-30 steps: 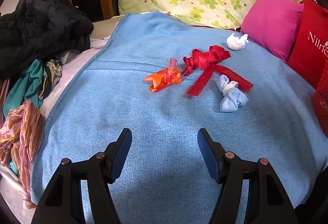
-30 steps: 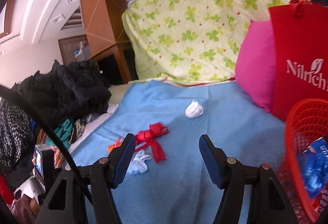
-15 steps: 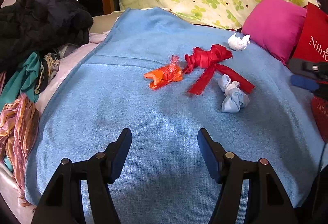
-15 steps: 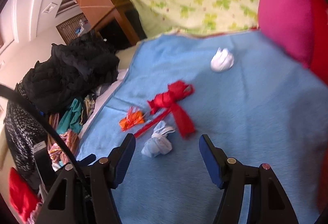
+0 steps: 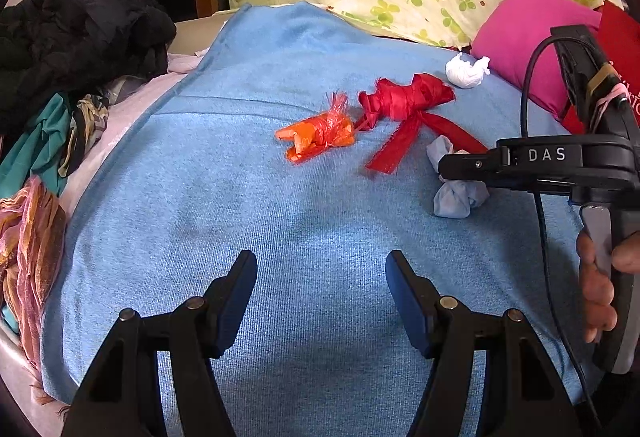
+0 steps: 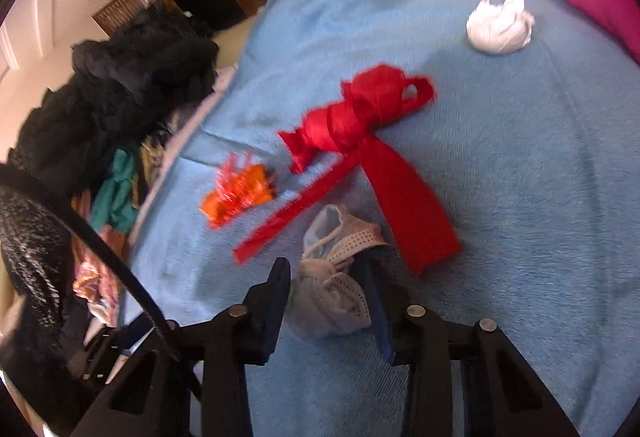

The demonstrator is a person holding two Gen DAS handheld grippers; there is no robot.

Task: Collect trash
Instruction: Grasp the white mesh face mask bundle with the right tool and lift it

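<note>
Right tool point(image 6: 326, 301) closing around crumpled face mask point(image 6: 332, 289) on blue blanket point(image 6: 520, 197), mask between its fingers.

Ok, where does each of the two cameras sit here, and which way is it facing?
Left wrist: on the left gripper, angled down over the blue blanket; its open fingers show below, with the right gripper and the hand holding it at right.
Right wrist: on the right gripper, low and angled down at the crumpled mask; its closing fingers flank the mask.
Shared: mask, red ribbon, orange wrapper, white wad, blanket.
</note>
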